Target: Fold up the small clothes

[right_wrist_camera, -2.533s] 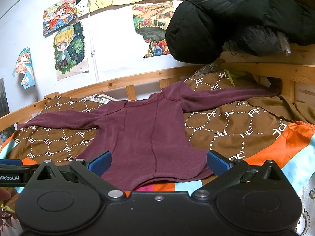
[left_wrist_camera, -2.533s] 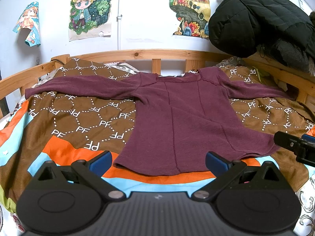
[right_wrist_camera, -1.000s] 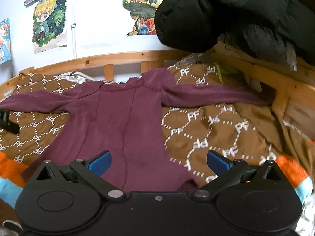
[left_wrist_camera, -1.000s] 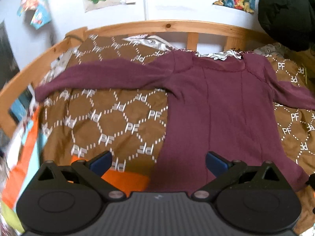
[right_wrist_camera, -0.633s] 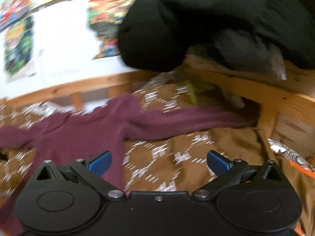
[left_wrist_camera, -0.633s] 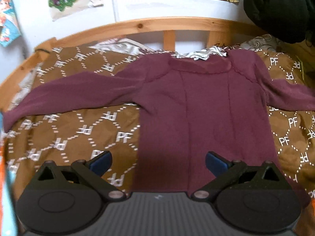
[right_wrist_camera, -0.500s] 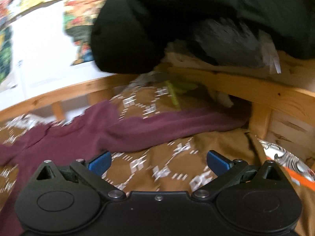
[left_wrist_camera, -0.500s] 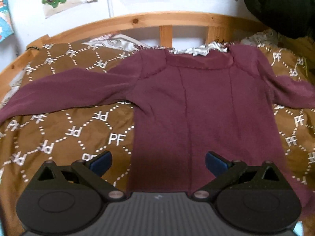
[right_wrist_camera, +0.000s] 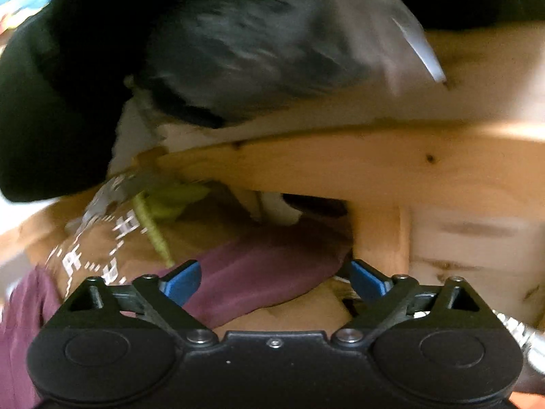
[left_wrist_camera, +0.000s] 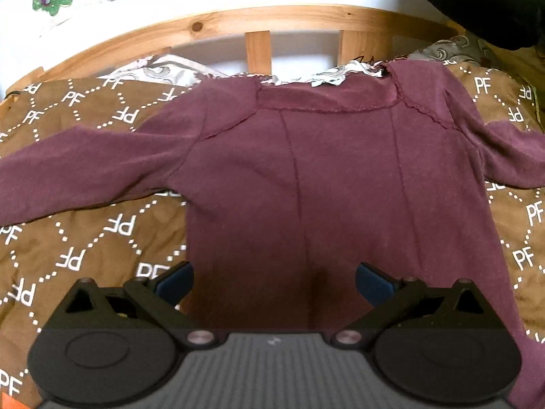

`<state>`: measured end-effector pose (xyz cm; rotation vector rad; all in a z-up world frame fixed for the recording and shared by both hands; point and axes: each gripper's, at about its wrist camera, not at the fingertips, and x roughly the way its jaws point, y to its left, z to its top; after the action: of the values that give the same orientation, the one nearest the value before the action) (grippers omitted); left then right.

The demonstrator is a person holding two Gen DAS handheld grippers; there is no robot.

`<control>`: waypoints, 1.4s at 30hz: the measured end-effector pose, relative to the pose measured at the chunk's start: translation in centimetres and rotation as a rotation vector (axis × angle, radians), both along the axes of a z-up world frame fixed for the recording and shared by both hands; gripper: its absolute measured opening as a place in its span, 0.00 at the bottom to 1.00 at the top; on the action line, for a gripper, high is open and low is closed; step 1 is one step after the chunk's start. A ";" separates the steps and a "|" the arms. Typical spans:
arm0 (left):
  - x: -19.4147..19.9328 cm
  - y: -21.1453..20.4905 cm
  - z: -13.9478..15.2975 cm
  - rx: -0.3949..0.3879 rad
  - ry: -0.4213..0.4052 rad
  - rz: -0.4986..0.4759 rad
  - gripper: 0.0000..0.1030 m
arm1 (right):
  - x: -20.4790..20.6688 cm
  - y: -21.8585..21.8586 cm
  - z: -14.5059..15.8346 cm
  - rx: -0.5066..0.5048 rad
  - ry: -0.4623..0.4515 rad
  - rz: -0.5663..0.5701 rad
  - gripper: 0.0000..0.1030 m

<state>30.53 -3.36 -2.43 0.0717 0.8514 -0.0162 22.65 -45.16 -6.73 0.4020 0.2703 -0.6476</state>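
Wooden bed rail close behind collar; brown PF-patterned blanket bare to either side. Black puffy jacket heaped over right rail post — blurred. Maroon long-sleeved top flat on bed, sleeves spread. Left tongs released above hem; right tongs released over right sleeve end.

The shirt is laid flat on the quilt, its collar toward 12 o'clock by the wooden bed rail, its sleeves stretched toward 9 and 3 o'clock. The left gripper is held over the lower body. In the right wrist view, the sleeve end is seen between the spread fingers of the right gripper, before a wooden post.
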 end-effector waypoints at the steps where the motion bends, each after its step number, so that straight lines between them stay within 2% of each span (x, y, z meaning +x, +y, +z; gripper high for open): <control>1: 0.2 -0.2 -0.1 -0.002 0.008 -0.006 1.00 | 0.0 -0.1 -0.3 0.007 -0.002 -0.009 0.85; 4: 1.1 -0.6 -0.4 -0.001 0.026 -0.004 1.00 | 0.8 -1.0 -1.3 0.037 0.009 -0.016 0.75; 10: 1.4 -0.3 -0.7 -0.037 0.012 0.029 1.00 | 1.2 -1.6 -1.8 0.116 -0.009 -0.043 0.69; 14: 1.6 0.2 -1.1 -0.047 0.019 0.057 1.00 | 1.0 -2.1 -1.9 0.168 -0.018 -0.137 0.66; 19: 1.7 0.8 -1.5 -0.101 0.047 0.071 1.00 | 1.9 -2.4 -2.0 0.188 -0.019 -0.216 0.44; 21: 1.7 0.7 -1.5 -0.103 0.052 0.063 1.00 | 2.0 -2.7 -2.1 0.198 -0.030 -0.249 0.30; 23: 2.0 0.5 -1.4 -0.109 0.053 0.051 1.00 | 1.9 -3.1 -2.2 0.201 -0.041 -0.284 0.20; 24: 2.2 0.5 -1.2 -0.117 0.054 0.042 1.00 | 1.8 -3.3 -2.3 0.207 -0.045 -0.296 0.10; 27: 3.2 0.8 -0.7 -0.170 0.048 0.079 1.00 | 1.4 -3.3 -2.3 0.210 -0.053 -0.290 0.05; 30: 4.2 1.5 -0.6 -0.227 0.059 0.137 1.00 | 0.7 -1.4 -1.1 0.108 -0.050 -0.268 0.04; 32: 4.6 1.9 -0.5 -0.257 0.065 0.147 1.00 | 0.5 1.2 0.3 -0.008 -0.043 -0.210 0.03; 36: 5.1 2.9 0.0 -0.219 0.041 0.145 1.00 | -0.4 6.9 3.6 -0.198 -0.089 -0.090 0.03; 42: 5.3 5.6 1.4 -0.214 -0.002 0.149 1.00 | 1.1 13.7 9.5 -0.395 -0.209 0.068 0.03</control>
<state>35.84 2.23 -1.04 -0.1928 0.8465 0.0324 23.74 -31.47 2.78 0.0785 -0.0451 -0.5706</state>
